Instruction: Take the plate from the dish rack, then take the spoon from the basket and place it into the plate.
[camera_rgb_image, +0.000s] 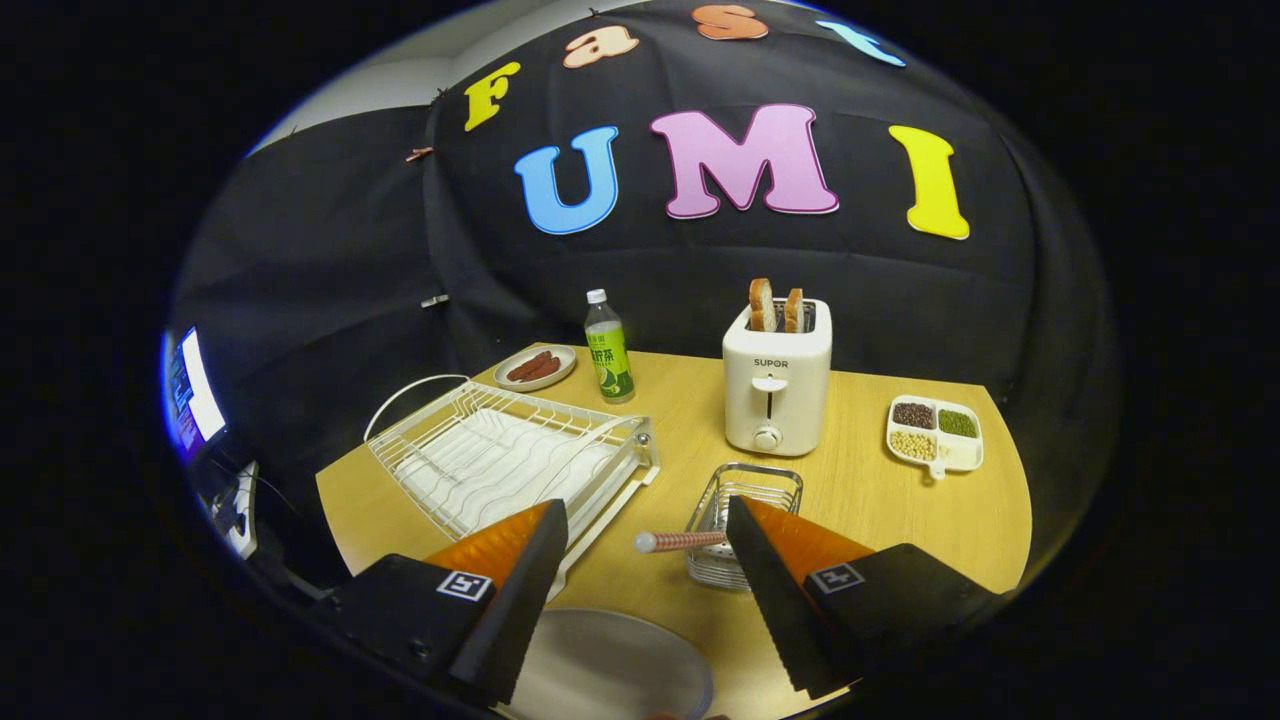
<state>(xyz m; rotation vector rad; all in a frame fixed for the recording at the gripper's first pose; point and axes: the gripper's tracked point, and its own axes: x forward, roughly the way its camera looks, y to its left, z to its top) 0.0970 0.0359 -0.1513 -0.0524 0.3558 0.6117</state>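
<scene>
Gripper view — fingers apart over the table

Gripper (640, 535) hangs spread wide, gripping nothing; plate (610, 665) lies on the table (880, 500) at six o'clock between the fingers; spoon (680, 541) juts from the basket (745, 500) at three o'clock — dish rack (500, 455) at ten.

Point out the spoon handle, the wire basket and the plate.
spoon handle (680, 541), gripper view, on its striped shaft.
wire basket (760, 478), gripper view, on its far rim.
plate (610, 665), gripper view, on its bare centre.

I see a white dish rack (505, 455) at ten o'clock on the tan wood-grain worktop (880, 500). The spoon (680, 541) handle is red-and-white striped; the plate (610, 665) is grey.
</scene>
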